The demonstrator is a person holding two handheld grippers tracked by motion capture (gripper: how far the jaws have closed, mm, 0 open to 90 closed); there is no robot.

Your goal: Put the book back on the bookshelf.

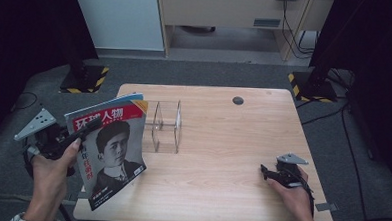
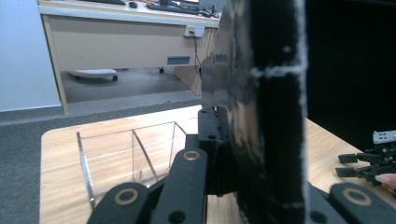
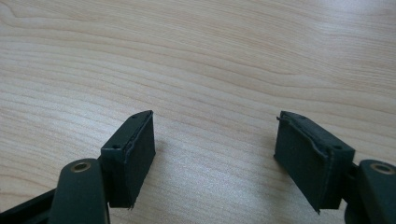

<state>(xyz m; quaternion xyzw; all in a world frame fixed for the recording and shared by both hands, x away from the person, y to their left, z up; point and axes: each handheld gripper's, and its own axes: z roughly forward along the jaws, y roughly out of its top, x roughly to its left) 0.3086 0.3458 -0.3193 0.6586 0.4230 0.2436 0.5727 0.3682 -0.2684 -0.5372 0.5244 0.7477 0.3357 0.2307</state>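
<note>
Holding a magazine (image 1: 113,152) up on its edge, the left tongs (image 1: 85,129) pinch its left side tight. The magazine stands tilted at about 8 o'clock on the table (image 1: 222,156), with its bottom corner near the front edge. Its cover shows a face and a red band with white letters on top. In the left gripper view the magazine (image 2: 261,116) looks like a tall dark slab clamped between the jaws.

A clear rack (image 1: 166,126) stands just beside the magazine, at about 10 o'clock from the middle of the table. It has thin see-through walls that stand upright. In the left gripper view the rack (image 2: 126,154) sits behind the jaws on the wood.

The right tongs (image 1: 267,174) rest low at about 4 o'clock on the table, well apart from the magazine. Their jaws are spread wide and hold nothing. In the right gripper view the right tongs (image 3: 215,154) show bare wood between the two black pads (image 3: 133,154).

A small dark hole (image 1: 238,100) sits in the table at about 1 o'clock.
</note>
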